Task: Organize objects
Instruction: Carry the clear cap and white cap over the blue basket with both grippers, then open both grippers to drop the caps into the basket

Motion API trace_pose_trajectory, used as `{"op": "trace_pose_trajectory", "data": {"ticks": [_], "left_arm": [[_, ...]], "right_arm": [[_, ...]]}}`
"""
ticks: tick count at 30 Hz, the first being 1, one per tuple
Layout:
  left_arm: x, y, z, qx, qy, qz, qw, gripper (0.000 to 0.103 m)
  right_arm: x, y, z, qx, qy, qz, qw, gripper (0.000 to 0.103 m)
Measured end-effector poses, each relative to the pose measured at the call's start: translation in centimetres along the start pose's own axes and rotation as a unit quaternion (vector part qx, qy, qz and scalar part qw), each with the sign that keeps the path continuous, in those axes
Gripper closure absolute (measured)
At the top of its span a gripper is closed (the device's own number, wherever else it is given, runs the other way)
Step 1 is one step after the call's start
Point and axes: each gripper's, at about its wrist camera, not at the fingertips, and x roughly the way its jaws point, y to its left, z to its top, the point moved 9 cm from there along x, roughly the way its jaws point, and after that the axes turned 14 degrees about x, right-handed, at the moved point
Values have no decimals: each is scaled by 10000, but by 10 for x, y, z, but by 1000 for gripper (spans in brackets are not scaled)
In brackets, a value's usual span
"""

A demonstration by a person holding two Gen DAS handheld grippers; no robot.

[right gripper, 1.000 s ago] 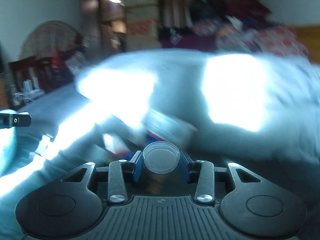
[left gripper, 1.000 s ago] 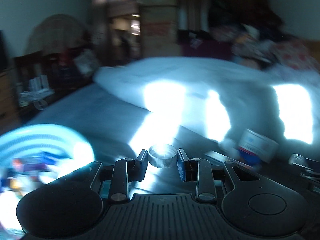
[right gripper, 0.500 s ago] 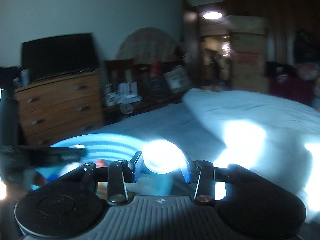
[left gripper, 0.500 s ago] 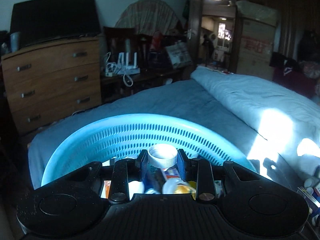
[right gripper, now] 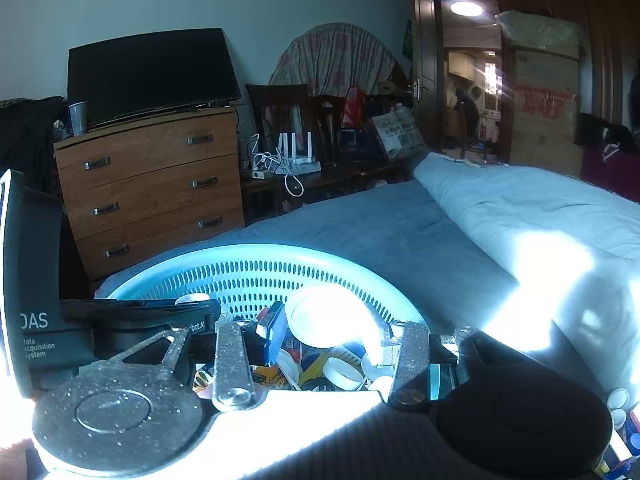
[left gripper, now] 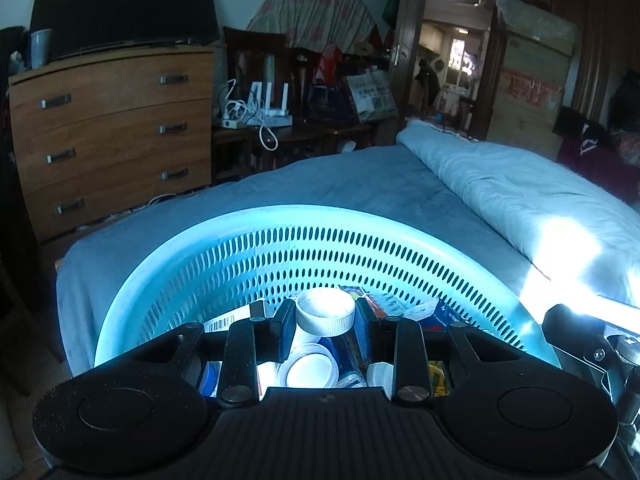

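A second ago both tongs were low over the bed among the loose things, in blurred pictures; now both hang over the blue basket (left gripper: 224, 264), so the carry is done and, I judge, only the release is left. The left tongs (left gripper: 325, 330) are clenched on a white ribbed cap (left gripper: 325, 312), which sits at the lower centre of the left view, between the pads and above the basket's contents. The right tongs (right gripper: 325, 330) grasp a round clear lid (right gripper: 320, 316) at the lower centre of the right view; strong sunlight washes it out, so its edge is hard to read. In the right view the left tongs also show as a dark body at the lower left. The basket is round, of thin plastic, with rows of small slots in its wall and a smooth rim. Inside it lie other caps (left gripper: 310, 368) and some printed packets, mixed together. The basket stands on the bed (left gripper: 360, 184), which has a soft blue sheet, with a folded pale quilt (left gripper: 520, 200) at the right. A wooden dresser (left gripper: 112, 132) with metal handles stands at the upper left.
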Motion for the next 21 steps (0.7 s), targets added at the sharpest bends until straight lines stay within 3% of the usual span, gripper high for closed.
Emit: {"op": "trace_pose_trajectory", "data": {"ticks": [21], "left_arm": [[7, 3, -3, 43, 66, -1, 10000, 71]], "right_arm": [[18, -3, -4, 17, 81, -6, 10000, 60]]}}
